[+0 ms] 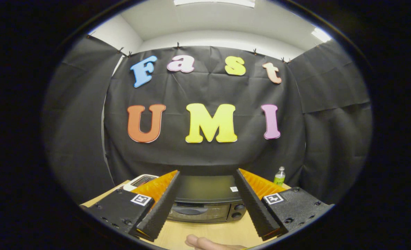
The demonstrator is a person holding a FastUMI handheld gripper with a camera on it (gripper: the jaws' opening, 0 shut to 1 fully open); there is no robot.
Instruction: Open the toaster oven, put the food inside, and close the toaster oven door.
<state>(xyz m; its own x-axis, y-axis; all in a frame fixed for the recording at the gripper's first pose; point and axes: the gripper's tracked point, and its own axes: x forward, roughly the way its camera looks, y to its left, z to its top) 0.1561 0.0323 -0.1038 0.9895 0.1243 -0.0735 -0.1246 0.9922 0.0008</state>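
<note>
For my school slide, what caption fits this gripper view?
Open tongs aimed at the closed toaster oven on the wooden table.

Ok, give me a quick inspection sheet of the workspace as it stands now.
Surface: wooden table, bare patch between the fingers.
Job's things: toaster oven just ahead of the fingers, door closed; food not seen.
Clutter: bottle beyond the oven to one side; white device behind the other finger.
Grippers: gripper open, fingers spread, holding nothing.
Cables: nothing seen.
Surroundings: black cloth wall; a fingertip of a person at the near table edge.
</note>
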